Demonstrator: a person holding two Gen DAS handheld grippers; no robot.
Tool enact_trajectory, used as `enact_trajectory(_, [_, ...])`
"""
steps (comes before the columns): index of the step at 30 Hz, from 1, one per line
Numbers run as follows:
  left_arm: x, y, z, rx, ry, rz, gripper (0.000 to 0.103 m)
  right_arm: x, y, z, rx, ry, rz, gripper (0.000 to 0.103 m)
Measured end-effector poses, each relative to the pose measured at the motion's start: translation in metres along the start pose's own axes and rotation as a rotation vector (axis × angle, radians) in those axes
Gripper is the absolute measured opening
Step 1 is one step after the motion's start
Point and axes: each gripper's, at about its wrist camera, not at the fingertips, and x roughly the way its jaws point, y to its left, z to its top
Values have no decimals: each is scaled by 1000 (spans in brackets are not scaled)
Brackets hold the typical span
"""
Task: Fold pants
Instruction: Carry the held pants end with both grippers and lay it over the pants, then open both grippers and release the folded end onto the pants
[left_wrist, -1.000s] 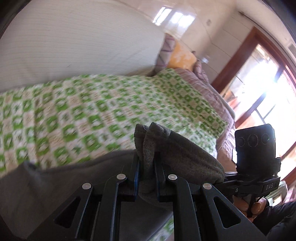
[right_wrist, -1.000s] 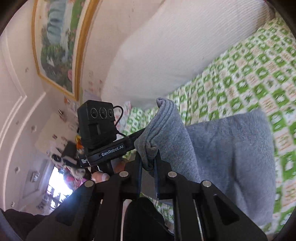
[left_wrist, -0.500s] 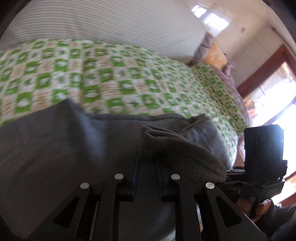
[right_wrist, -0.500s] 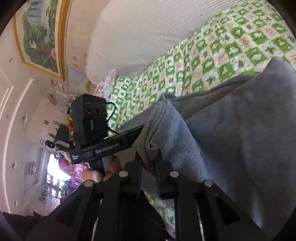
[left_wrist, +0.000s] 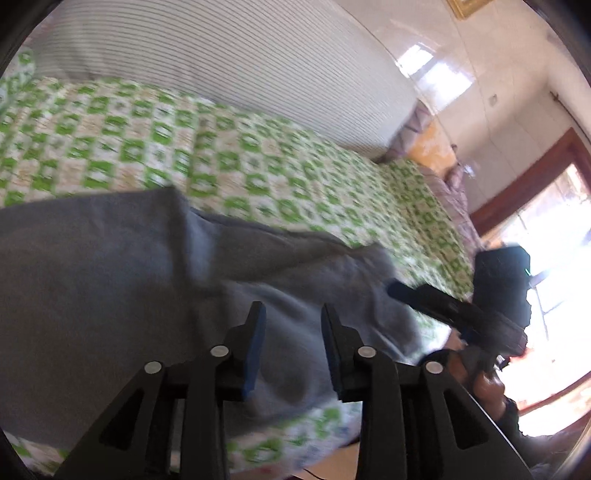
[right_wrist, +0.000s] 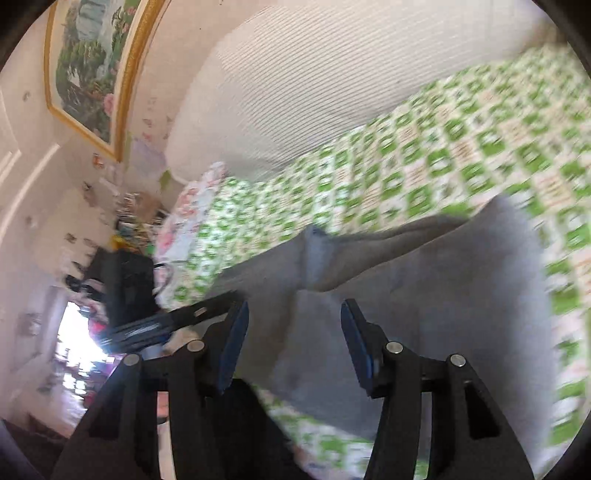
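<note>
On green checked bedspread (left_wrist: 258, 177): grey pants (left_wrist: 110, 288), doubled over, lying flat; left gripper (left_wrist: 291, 314) and right gripper (right_wrist: 293, 314) above, fingers apart, empty, apparently for regripping.

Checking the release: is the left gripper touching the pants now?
Cannot tell. In the left wrist view the left gripper is open over the gray pants, gripping nothing, but blur hides any contact.
</note>
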Motion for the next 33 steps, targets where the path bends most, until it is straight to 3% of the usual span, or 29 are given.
enact_trajectory(3, [26,-23,-11,21,52,-41,39,-6,-10,4,-7,-8,-56,52])
enact_trajectory(6, [48,-31,-20,20,90,-36,39,-11,-23,9,-6,-14,-99,52])
enact_trajectory(11, [77,-4,-35,-80,151,39,38,-7,-59,18,30,-14,-158,52])
enact_trajectory(14, [78,5,-39,-105,140,45,28,13,-86,16,67,43,-203,48])
enact_trajectory(17, [64,0,-34,-96,121,75,28,16,-85,15,51,47,-215,49])
enact_trajectory(23, [25,1,-29,-125,31,110,39,3,-42,25,-28,46,-151,50])
enact_trajectory(33, [-48,48,-52,-282,-115,207,39,38,15,20,-97,104,-59,50])
